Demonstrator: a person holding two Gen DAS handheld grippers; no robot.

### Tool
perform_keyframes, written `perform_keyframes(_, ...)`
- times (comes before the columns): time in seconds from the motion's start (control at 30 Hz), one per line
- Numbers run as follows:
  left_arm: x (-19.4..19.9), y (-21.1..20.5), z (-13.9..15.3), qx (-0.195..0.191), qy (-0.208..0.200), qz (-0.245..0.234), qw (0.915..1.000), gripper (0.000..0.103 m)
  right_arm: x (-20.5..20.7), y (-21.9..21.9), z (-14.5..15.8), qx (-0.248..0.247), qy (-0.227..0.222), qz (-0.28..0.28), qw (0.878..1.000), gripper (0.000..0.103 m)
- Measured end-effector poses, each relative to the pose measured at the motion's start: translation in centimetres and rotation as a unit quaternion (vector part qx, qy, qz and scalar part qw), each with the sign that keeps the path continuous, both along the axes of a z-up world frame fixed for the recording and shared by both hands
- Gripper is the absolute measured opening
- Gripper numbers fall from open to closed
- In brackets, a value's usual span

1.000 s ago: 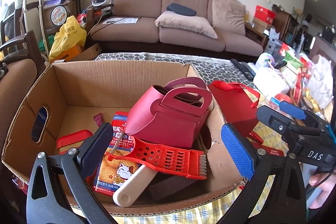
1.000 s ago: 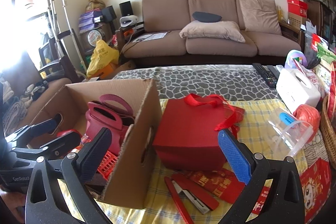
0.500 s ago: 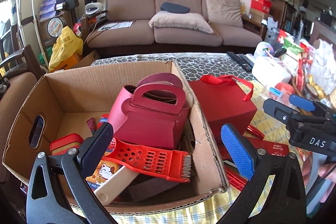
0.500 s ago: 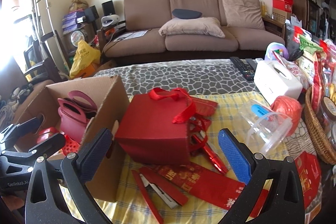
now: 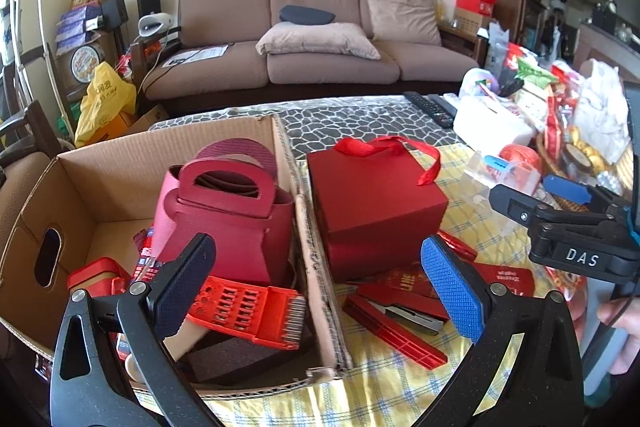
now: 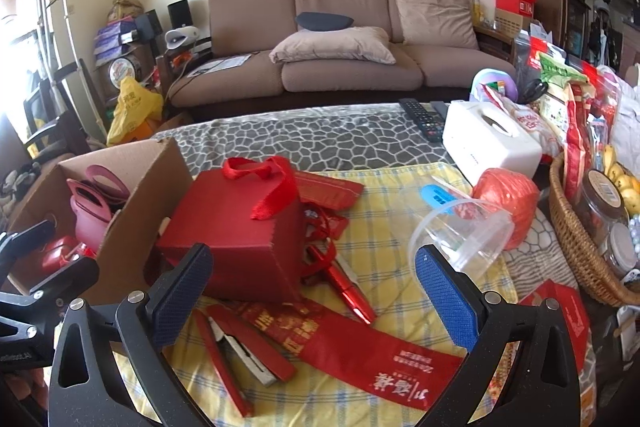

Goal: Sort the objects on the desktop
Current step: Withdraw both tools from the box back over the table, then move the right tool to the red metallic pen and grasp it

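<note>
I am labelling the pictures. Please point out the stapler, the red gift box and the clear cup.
stapler (image 6: 240,351): right wrist view, on its open upper arm.
red gift box (image 5: 376,203): left wrist view, on its lid.
clear cup (image 6: 464,239): right wrist view, on its side wall.

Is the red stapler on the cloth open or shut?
Open. The red stapler lies on the yellow cloth with its two arms splayed in a V.

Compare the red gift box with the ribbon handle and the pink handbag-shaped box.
The red gift box stands on the yellow checked cloth, outside the cardboard box; the pink handbag-shaped box sits inside it. The gift box has a soft ribbon loop, the handbag box stiff cut-out handles. Both stand upright.
</note>
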State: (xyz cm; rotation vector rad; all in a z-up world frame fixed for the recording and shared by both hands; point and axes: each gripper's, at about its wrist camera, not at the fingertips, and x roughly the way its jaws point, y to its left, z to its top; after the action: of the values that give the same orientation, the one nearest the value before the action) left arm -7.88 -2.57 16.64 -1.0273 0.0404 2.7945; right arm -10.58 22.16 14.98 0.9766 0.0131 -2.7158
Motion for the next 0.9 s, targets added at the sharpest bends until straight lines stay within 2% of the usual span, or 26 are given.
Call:
perform_keyframes(0.43,0.7,4.2,-0.8,-0.024,-0.003,-0.036,0.9990,0.103,-0.8,3.2,-0.8,0.012,-0.014,-0.033,0.999,0.103)
perform_keyframes(0.9,1.7,7.3,-1.5,-0.033,-0.009,-0.084,0.9959,0.103,-2.0,5.5,-2.4,0.008,-0.055,-0.058,0.997,0.103)
